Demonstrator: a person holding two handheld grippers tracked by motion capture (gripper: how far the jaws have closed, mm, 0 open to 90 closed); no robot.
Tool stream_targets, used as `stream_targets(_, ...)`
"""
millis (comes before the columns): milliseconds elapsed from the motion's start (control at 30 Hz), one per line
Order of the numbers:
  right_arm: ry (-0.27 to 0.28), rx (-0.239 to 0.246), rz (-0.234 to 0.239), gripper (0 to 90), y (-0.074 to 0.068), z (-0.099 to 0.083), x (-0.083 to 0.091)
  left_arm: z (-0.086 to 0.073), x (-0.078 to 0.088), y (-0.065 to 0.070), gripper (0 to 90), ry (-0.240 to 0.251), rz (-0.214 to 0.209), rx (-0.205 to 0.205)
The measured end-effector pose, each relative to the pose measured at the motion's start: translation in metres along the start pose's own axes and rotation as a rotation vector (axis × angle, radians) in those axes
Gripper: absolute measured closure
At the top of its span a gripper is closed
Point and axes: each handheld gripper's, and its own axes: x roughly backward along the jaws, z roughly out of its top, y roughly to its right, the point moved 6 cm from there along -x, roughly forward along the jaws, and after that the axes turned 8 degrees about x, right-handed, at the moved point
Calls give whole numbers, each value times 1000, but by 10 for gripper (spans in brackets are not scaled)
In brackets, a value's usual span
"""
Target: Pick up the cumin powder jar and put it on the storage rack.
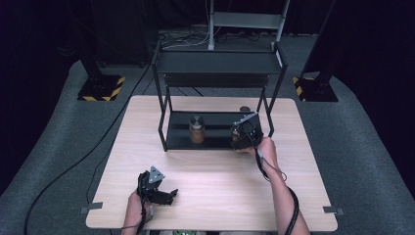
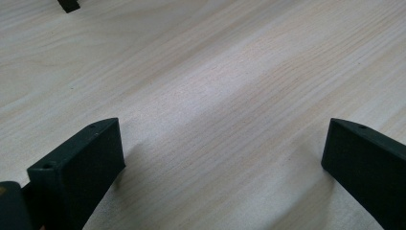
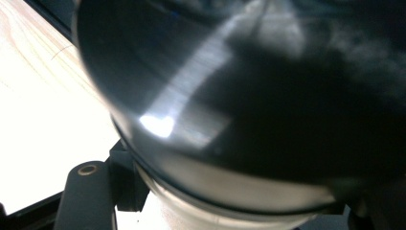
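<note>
The right gripper point(image 1: 243, 131) is reaching into the lower shelf of the black rack point(image 1: 218, 63) standing on the wooden table point(image 1: 210, 196). Its jaws are clamping what appears to be a jar point(image 3: 249, 96) with a dark lid; the close right gripper view is blurred, so the identification is tentative. A second jar point(image 1: 196, 129) is standing on the same shelf, apart to the left. The left gripper point(image 1: 161, 193) is resting near the table's front edge, its jaws standing wide apart and holding nothing.

No readable text, labels, brands or numbers anywhere
</note>
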Motion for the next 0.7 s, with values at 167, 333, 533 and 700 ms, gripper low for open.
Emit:
stream_targets(167, 3, 0, 1, 303, 0, 2, -3, 0, 0, 0, 3, 0, 0, 0)
stream_targets(333, 6, 0, 1, 303, -1, 4, -5, 0, 0, 0, 3, 0, 0, 0)
stream_targets(533, 16, -5, 6, 303, -1, 7, -8, 0, 0, 0, 3, 0, 0, 0)
stream_targets(700, 21, -11, 8, 303, -2, 8, -11, 0, 0, 0, 4, 0, 0, 0)
